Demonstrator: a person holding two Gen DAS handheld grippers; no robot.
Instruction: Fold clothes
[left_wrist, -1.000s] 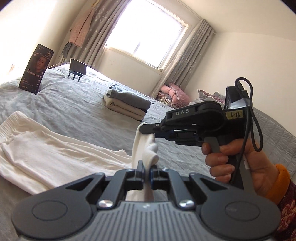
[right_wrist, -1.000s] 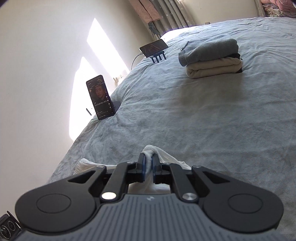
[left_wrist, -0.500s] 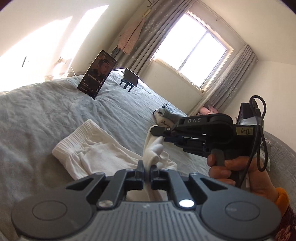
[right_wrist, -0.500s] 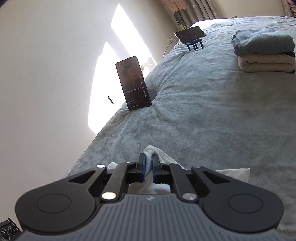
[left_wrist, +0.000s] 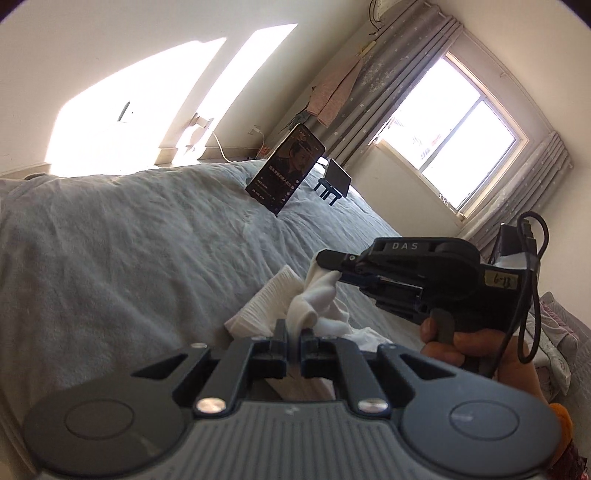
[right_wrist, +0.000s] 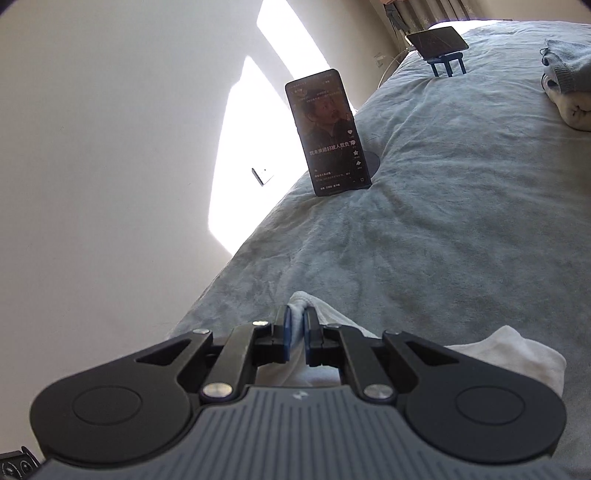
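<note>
Left gripper (left_wrist: 293, 341) clamped on white garment (left_wrist: 314, 301) at frame bottom centre, right gripper (right_wrist: 296, 332) pinching the same cloth just beside it, garment bunched on grey bed (left_wrist: 129, 251), lit phone (right_wrist: 327, 133) propped upright mid-frame beyond.

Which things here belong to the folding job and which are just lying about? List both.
Part of the job:
- white garment
- left gripper, shut on it
- right gripper, shut on it
- grey bedspread as work surface
- folded clothes stack

Lying about:
- upright phone on a stand
- second phone on a blue stand
- pink garment hanging by the curtain
</note>
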